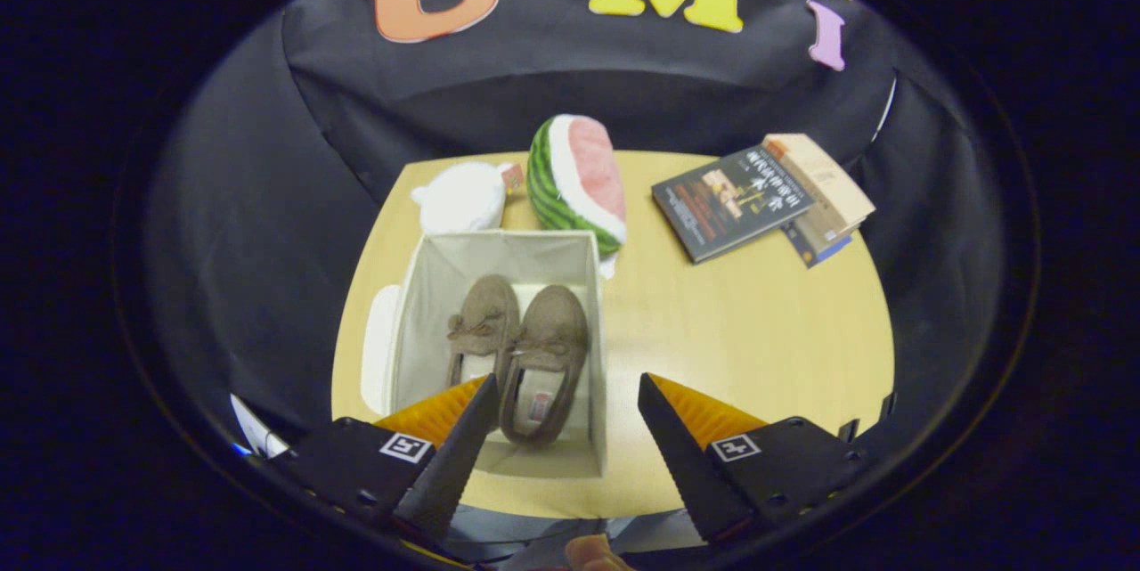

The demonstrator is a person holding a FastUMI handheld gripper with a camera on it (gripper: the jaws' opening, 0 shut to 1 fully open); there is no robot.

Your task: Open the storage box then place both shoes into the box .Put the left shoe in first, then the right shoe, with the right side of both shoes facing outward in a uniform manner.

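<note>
Jaws of the handheld gripper (563,418) stand spread wide with nothing between them, their black serrated fingers (450,455) backed with orange and carrying small square markers; they hang above the near edge of the pale wooden bench (757,330), and the left finger overlaps the near left corner of the box.

Two brown suede moccasin slippers lie side by side, touching, inside the open off-white fabric storage box (595,348). Both point their toes toward the far wall of the box and their heel openings toward the near wall. The slipper on the left (481,322) shows a small bow across its top, and its heel is partly hidden behind the left finger. The slipper on the right (545,357) also has a bow, and its pale lining with a small label can be seen inside. The box sits on the left half of the bench, near its front edge, with a flat white piece (378,348) lying against its left side.

Beyond the box, toward the far edge, rest a white plush toy (461,197) and a watermelon-slice plush (577,181). At the far right corner lies a dark-covered book (730,201), leaning on a small stack of books (824,192)
</note>
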